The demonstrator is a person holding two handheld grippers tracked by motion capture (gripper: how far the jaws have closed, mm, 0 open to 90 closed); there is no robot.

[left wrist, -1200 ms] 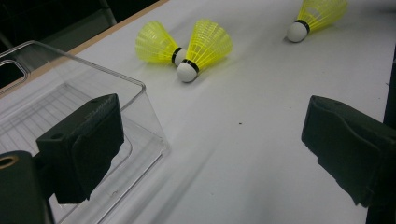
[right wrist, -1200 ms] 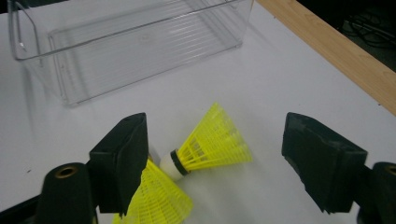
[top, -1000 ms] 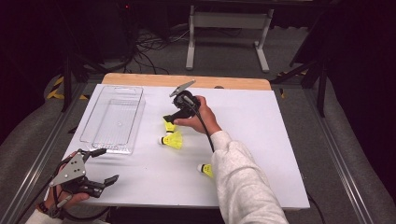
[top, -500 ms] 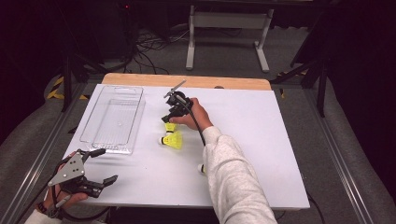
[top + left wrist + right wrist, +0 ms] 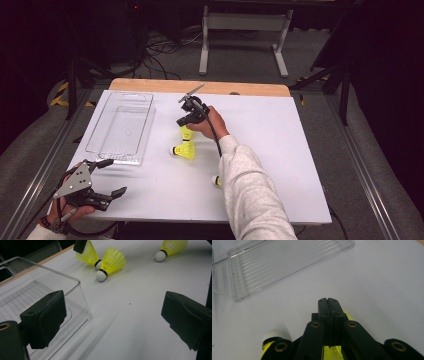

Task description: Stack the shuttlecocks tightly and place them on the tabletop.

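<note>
Three yellow shuttlecocks with white corks lie on the white table. My right gripper [image 5: 184, 121] is shut on the skirt rim of the far yellow shuttlecock [image 5: 186, 133], which rests on the table. In the right gripper view the jaws [image 5: 328, 301] are pressed together with yellow skirt [image 5: 332, 353] between them. A second shuttlecock [image 5: 184, 150] lies just in front, touching it. A third shuttlecock [image 5: 216, 180] is partly hidden by the right sleeve. My left gripper [image 5: 114, 176] is open and empty at the front left, and from its view [image 5: 115, 315] I see the shuttlecocks [image 5: 112, 261] ahead.
A clear plastic tray [image 5: 122, 127] sits empty at the left of the table, its near corner [image 5: 75, 283] close to my left gripper. The table's wooden far edge [image 5: 250, 89] lies beyond the right hand. Dark floor, cables and a stand lie past it.
The right hand has swung a little left and lowered onto the far shuttlecock. The sleeve now covers more of the third shuttlecock. The left gripper has stayed put.
</note>
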